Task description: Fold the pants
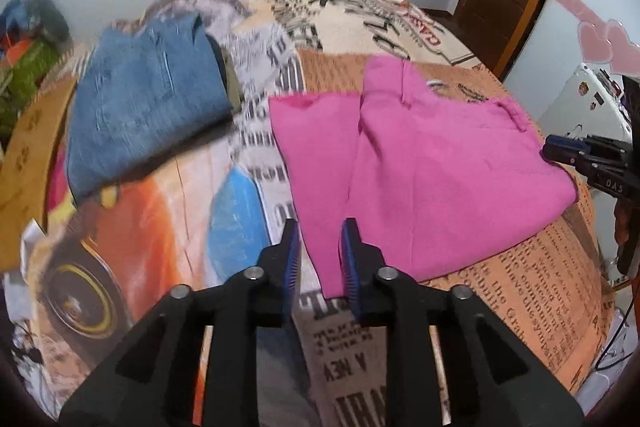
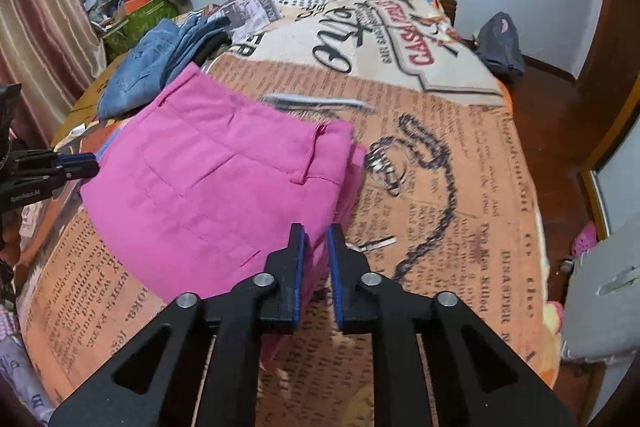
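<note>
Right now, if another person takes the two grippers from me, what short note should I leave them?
Left gripper: open, empty, at the near edge of the pink pants.
Right gripper: open, empty, at the pants' other side.
Pants lie partly folded on the printed bedspread. Folded jeans lie beside them.
Left to do: probably one more fold, then tidy.

Pink pants (image 1: 420,163) folded, lying flat on bedspread (image 1: 520,287).

We note left gripper (image 1: 319,241) & right gripper (image 2: 316,247): matte black plastic frames w/ triangular cut-outs, round silver pins at the joints, blue ribbed pads (image 1: 349,255) lining each finger; white lettering on side, partly legible.
</note>
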### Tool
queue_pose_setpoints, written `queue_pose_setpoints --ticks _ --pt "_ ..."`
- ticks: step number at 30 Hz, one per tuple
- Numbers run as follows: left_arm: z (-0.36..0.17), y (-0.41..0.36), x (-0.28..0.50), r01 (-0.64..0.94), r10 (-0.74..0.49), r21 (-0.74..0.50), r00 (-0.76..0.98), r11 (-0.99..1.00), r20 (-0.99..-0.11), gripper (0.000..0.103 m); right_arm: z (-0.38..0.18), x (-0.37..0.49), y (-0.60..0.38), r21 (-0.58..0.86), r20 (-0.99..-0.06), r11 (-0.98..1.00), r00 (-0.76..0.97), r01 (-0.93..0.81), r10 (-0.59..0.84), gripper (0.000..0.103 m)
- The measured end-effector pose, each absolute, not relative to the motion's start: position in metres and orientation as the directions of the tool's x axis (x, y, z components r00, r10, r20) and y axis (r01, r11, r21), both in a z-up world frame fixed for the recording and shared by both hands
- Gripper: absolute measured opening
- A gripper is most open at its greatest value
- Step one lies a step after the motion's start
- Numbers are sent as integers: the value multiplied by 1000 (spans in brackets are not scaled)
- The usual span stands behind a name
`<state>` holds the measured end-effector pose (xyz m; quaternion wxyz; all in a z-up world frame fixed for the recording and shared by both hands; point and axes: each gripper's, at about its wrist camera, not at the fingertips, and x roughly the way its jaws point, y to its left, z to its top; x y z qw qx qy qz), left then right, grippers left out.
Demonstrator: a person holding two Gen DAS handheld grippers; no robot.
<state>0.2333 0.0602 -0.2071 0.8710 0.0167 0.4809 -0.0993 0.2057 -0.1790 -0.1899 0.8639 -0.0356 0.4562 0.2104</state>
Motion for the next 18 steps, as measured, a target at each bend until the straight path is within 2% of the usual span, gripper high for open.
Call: queue_pose_setpoints --ticks 1,2,3,4,8,15,18 --pt "-203 60 235 190 -159 -67 529 980 -834 48 -186 206 -181 126 -800 912 504 -389 326 27" --pt "-198 61 236 191 -164 -69 544 979 -823 56 -181 207 -185 126 -793 917 517 -380 323 32" --pt "-195 60 237 192 -167 -69 557 979 -813 66 -177 207 -187 131 -785 917 526 -376 328 42" --pt "-192 59 240 197 -171 -68 568 978 -805 71 -174 207 -188 136 -776 917 535 -375 334 49" --pt "-197 50 255 225 -200 -86 549 970 -812 74 -168 211 -188 156 -762 911 540 -383 357 63" --pt "-223 45 279 218 -269 -186 464 958 -844 74 -195 227 -174 200 -809 893 447 -403 382 64" --pt "-230 44 284 213 -275 -196 454 957 -848 78 -205 233 -173 229 -815 887 419 -402 400 64"
